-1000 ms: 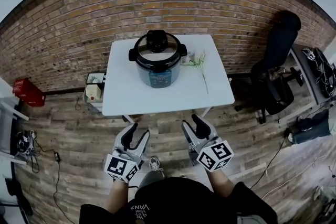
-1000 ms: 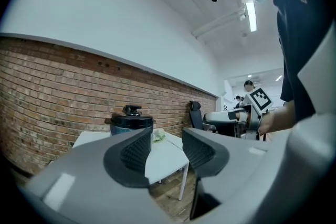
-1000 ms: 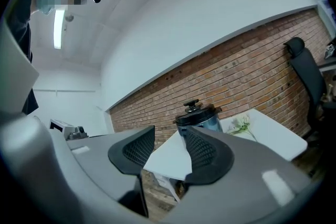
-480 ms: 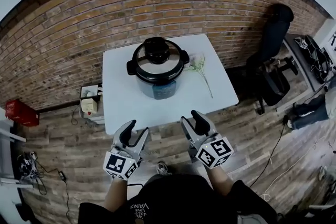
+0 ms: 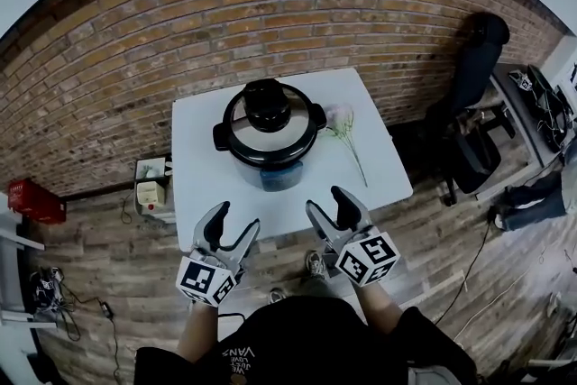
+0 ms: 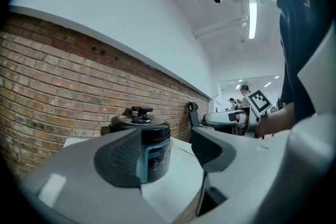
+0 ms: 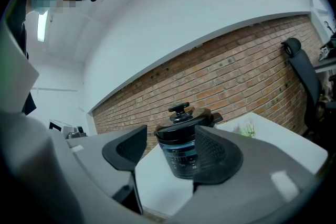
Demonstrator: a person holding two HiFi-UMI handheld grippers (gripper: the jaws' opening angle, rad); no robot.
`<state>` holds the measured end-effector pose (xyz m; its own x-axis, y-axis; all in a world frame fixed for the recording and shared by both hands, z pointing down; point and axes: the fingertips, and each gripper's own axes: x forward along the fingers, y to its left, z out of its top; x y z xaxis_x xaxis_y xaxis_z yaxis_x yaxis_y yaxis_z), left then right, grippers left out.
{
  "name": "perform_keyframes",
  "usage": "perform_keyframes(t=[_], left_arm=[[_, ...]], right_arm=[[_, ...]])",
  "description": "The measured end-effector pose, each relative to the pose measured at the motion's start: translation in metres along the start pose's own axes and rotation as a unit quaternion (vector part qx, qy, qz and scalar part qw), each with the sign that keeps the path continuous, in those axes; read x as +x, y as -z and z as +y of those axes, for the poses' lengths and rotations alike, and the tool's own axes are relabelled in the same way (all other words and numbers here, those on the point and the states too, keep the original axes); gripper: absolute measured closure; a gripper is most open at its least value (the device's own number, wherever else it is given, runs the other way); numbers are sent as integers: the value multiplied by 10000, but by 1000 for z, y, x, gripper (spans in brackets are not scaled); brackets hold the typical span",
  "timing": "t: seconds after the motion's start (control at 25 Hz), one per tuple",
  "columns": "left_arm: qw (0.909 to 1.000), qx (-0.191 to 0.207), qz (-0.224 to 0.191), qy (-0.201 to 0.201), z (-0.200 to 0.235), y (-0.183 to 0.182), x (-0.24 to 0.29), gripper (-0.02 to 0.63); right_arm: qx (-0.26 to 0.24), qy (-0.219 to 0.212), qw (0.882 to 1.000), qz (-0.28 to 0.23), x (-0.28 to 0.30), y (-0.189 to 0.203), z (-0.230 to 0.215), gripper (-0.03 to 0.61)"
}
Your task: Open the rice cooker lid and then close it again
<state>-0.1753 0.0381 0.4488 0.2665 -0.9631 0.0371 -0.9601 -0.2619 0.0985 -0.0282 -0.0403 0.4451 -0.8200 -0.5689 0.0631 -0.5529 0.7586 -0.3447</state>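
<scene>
A black rice cooker (image 5: 268, 133) with a steel lid and black knob stands shut in the middle of a white table (image 5: 198, 185). It shows ahead in the left gripper view (image 6: 149, 144) and in the right gripper view (image 7: 181, 147). My left gripper (image 5: 229, 226) and right gripper (image 5: 328, 210) hover level at the table's near edge, well short of the cooker. Both have just been opening their jaws, and nothing is between them.
A sprig of flowers (image 5: 344, 129) lies on the table right of the cooker. A brick wall (image 5: 270, 13) runs behind. A black office chair (image 5: 473, 104) stands at the right. A small box (image 5: 150, 190) sits on the wood floor left of the table.
The table and cooker have come closer as both grippers moved forward toward the table edge. Both pairs of jaws stand wider than before.
</scene>
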Motion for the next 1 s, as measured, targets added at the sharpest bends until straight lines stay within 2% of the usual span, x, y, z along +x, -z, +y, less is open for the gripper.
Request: perform_keyframes(t=[0.32,0.64,0.8,1.0], left_arm=[[9994,2,10,-335,16,-3,51,296],[9972,297,68,-680,36,-17,92,279],[9954,479,250,-795,44,-24,107,279],[9922,862,635,-642,57,-25,128,276]], right_arm=[[-61,-372,9991,210,41,-15,-44,237],[-50,-872,9954,388,66,-27,-75,213],[20,-1082,9931,455,72,-28,-86,213],[59,-1360,9893,520,75,-31,-91,213]])
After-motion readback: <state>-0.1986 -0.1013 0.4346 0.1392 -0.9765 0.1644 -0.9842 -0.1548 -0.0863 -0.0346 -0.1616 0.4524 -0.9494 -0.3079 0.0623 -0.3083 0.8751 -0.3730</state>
